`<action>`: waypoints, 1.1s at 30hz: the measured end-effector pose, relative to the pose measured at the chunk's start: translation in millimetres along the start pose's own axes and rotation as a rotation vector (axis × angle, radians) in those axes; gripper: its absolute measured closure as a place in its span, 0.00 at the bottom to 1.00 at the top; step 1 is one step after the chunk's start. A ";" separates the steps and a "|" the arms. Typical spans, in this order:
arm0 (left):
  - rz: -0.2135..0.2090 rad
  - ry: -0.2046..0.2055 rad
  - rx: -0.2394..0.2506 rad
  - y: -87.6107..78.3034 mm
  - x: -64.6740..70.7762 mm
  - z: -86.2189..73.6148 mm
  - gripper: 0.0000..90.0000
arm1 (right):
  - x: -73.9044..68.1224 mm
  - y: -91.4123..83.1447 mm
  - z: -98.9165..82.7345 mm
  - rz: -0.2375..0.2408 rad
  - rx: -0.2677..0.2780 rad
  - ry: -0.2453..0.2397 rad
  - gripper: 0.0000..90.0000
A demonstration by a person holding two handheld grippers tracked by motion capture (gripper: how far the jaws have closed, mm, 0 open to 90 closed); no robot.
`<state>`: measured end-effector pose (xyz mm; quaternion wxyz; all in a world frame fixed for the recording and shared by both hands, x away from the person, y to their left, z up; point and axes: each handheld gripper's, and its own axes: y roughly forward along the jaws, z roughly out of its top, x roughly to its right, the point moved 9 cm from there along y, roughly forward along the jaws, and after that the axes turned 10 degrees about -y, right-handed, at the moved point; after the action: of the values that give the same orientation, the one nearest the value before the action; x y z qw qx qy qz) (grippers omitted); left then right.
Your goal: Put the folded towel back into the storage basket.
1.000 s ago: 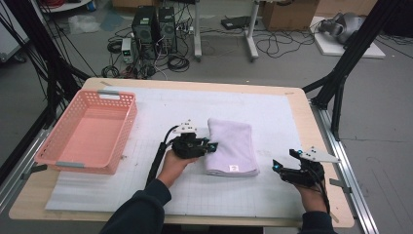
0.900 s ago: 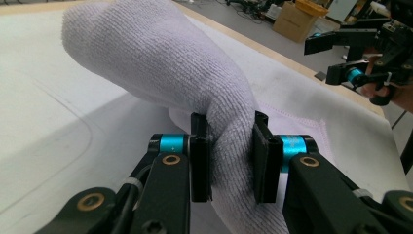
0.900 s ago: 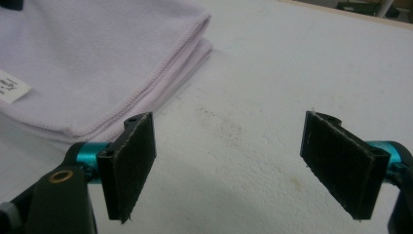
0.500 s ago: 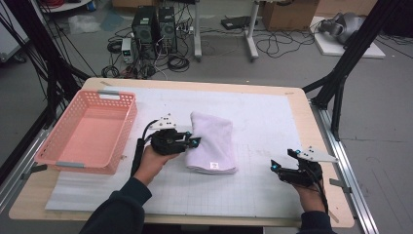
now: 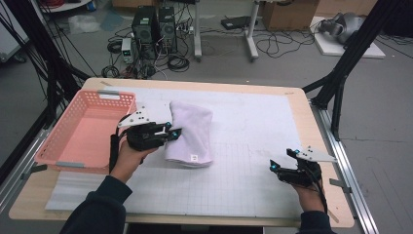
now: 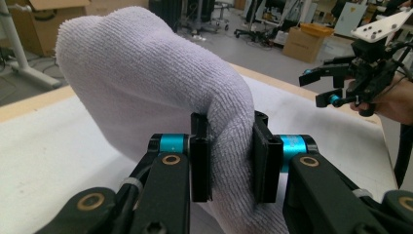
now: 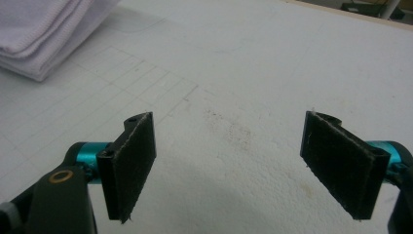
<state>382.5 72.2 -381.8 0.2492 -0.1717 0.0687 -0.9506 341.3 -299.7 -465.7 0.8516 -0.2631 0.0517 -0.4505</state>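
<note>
A folded white towel (image 5: 191, 131) hangs lifted off the white mat, left of the table's middle. My left gripper (image 5: 171, 134) is shut on the towel's left edge; in the left gripper view both black pads (image 6: 200, 158) squeeze a thick fold of the towel (image 6: 146, 83). My right gripper (image 5: 273, 166) rests near the table's front right corner, its jaws wide apart with nothing between them (image 7: 229, 156). The right gripper view has a corner of the towel (image 7: 44, 34) at its top left. The right gripper (image 6: 336, 87) also appears far off in the left gripper view.
A pink plastic basket (image 5: 58, 146) stands at the table's left side, just left of my left hand. A white gridded mat (image 5: 253, 141) covers most of the wooden table. Black frame posts rise at both sides; cables and computers lie on the floor behind.
My left gripper has carried the towel leftward and upward, toward the pink basket. The towel now hangs bunched from the grip. The right gripper has stayed where it was.
</note>
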 end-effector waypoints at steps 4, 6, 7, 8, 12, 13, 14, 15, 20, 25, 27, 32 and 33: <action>-0.005 0.021 0.023 -8.5 -0.6 5.1 0.82 | -0.7 0.8 0.6 0.001 0.000 -0.002 0.22; -0.005 0.029 0.034 -12.0 -1.0 7.8 0.82 | -1.2 1.1 0.9 0.002 0.000 -0.002 0.22; -0.004 0.035 0.035 -13.9 -1.3 9.2 0.82 | -1.2 1.1 1.0 0.002 0.000 -0.002 0.22; -0.003 0.038 0.040 -16.1 -1.6 10.9 0.82 | -1.2 1.1 1.1 0.002 0.001 -0.002 0.22; -0.001 0.048 0.059 -26.3 -3.4 18.8 0.82 | -1.2 1.4 1.1 0.002 0.001 0.001 0.22; -0.003 0.050 0.066 -28.9 -4.0 20.9 0.82 | -1.3 1.3 0.9 0.004 -0.001 0.000 0.22; -0.003 0.051 0.070 -31.9 -4.8 22.7 0.82 | -1.4 1.5 1.0 0.003 0.000 0.000 0.22; -0.004 0.056 0.072 -34.7 -5.9 24.3 0.82 | -1.8 1.5 1.1 0.004 -0.001 0.002 0.22; -0.004 0.069 0.077 -49.4 -11.0 32.1 0.82 | -1.9 2.4 1.5 0.003 0.001 -0.004 0.22; 0.005 0.085 0.097 -63.4 -15.6 42.1 0.82 | -1.4 2.6 1.4 0.002 0.000 -0.005 0.22; 0.006 0.084 0.109 -69.5 -17.9 45.4 0.82 | -2.1 2.8 1.2 0.007 -0.003 -0.005 0.22; 0.010 0.085 0.120 -85.1 -23.6 50.2 0.82 | -2.9 4.2 1.4 0.007 -0.006 -0.006 0.22; 0.014 0.088 0.118 -88.5 -24.9 51.0 0.82 | -3.0 4.4 1.7 0.006 -0.006 -0.006 0.22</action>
<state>381.4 159.0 -322.4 0.2623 -0.1142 0.0249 -0.9579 343.4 -294.6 -466.9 0.8522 -0.2669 0.0510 -0.4471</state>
